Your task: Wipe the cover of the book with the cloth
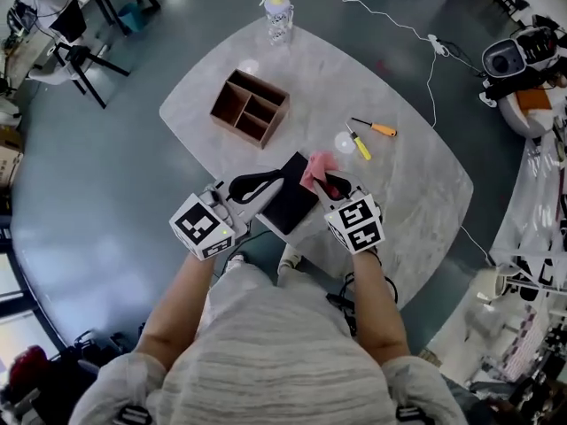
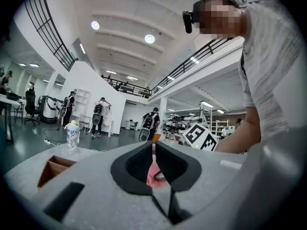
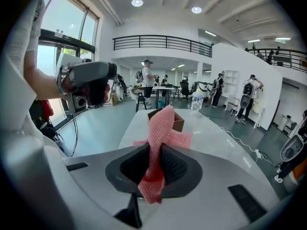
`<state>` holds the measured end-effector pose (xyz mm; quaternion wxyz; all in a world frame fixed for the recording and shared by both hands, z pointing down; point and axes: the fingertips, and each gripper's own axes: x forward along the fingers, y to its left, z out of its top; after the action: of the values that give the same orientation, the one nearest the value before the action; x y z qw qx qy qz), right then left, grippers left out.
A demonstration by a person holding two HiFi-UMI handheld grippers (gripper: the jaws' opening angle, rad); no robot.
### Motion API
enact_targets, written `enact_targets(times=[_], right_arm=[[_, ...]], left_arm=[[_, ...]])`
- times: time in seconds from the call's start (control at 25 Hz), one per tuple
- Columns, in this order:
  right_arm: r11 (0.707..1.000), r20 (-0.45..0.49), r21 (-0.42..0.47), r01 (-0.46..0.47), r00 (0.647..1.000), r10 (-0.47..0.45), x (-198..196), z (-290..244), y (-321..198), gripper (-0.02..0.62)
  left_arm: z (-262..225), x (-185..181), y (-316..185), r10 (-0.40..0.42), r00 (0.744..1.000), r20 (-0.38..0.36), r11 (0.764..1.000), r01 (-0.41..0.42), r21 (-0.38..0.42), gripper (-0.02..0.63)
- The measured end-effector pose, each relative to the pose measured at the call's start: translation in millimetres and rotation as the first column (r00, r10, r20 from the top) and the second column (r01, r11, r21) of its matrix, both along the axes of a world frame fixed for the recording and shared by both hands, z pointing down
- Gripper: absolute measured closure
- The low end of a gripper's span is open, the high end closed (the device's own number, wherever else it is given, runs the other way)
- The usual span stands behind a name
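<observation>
While my right gripper (image 3: 153,152) clamps the pink cloth (image 3: 163,123) at the black book (image 1: 288,206), my left gripper (image 2: 153,147) sits pinched together beside it, gripping nothing. Unpinned, that book could slide off the table (image 1: 416,184) edge.

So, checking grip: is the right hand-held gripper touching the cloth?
Touching: right gripper view shows the right hand-held gripper clamping the cloth between its jaws.
</observation>
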<state>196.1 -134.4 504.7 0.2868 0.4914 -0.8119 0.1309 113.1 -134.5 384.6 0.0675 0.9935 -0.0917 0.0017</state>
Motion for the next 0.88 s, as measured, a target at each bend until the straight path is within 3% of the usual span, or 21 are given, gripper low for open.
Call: enact_targets(times=[0.44, 0.72, 0.88], right_arm=[[0.995, -0.016, -0.09, 0.037, 0.999, -0.039, 0, 70, -45, 0.535], [0.978, -0.083, -0.2, 0.064, 0.993, -0.082, -3, 126, -57, 0.535], [0.976, -0.123, -0.211, 0.058, 0.989, -0.085, 2, 142, -61, 0.535]], left_arm=[[11, 10, -26, -0.051, 0.999, 0.002, 0.998, 0.051, -0.041, 0.574], [20, 3, -40, -0.067, 0.998, 0.021, 0.996, 0.068, -0.064, 0.574], [23, -2, -40, -0.067, 0.997, 0.03, 0.995, 0.069, -0.075, 0.574]])
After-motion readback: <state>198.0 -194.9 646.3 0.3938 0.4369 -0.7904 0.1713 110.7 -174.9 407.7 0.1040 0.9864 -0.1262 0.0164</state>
